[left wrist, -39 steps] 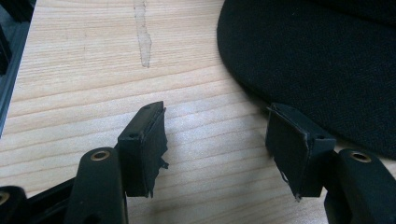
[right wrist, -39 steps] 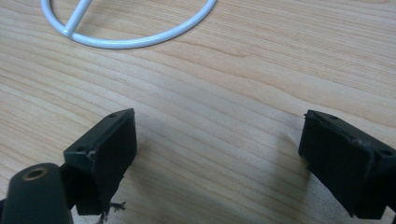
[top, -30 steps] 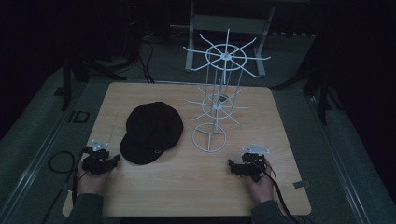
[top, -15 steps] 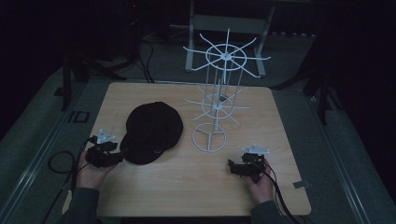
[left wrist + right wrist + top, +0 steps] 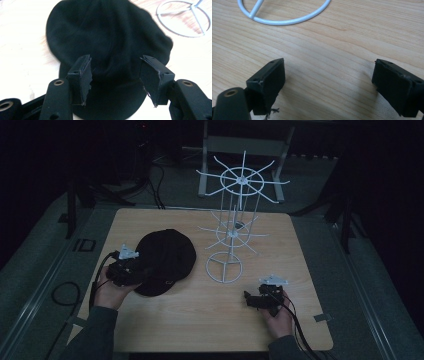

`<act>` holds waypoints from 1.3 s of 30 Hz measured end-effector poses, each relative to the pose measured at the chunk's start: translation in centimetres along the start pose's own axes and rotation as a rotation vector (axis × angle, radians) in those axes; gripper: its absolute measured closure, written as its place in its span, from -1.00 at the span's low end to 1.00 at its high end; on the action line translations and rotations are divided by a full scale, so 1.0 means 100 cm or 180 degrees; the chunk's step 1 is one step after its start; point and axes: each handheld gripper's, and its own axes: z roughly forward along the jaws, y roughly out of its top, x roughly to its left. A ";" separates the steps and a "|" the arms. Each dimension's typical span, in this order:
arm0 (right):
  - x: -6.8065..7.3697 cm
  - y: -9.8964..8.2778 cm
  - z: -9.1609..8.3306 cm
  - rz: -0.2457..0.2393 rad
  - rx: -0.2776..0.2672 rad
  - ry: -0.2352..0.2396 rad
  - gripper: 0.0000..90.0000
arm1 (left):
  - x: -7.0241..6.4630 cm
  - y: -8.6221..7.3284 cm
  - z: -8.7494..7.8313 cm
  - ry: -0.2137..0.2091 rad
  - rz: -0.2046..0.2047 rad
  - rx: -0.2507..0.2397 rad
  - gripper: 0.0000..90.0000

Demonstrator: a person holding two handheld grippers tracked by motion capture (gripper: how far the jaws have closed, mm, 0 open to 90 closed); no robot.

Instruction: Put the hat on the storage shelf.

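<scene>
The black cap is lying flat on the wooden table, just left of the white wire rack. The left gripper is hovering at its brim, jaws apart and just opening (nothing pinched between them). The right gripper is resting near the rack's base ring, jaws wide apart over bare wood.

L gripper at 8 o'clock, jaws apart, just been opening; R gripper at 5 o'clock, jaws seemingly wide.
</scene>
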 end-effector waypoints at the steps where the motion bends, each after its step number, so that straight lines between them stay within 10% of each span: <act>1: 0.000 0.000 0.000 -0.0003 0.0000 -0.0001 -0.75 | -0.001 0.003 0.002 -0.0003 0.0003 -0.0006 -0.05; 39: 0.000 0.000 0.000 -0.0004 0.0001 0.0005 -0.75 | -0.037 0.061 0.075 0.0188 -0.0045 0.0223 -0.77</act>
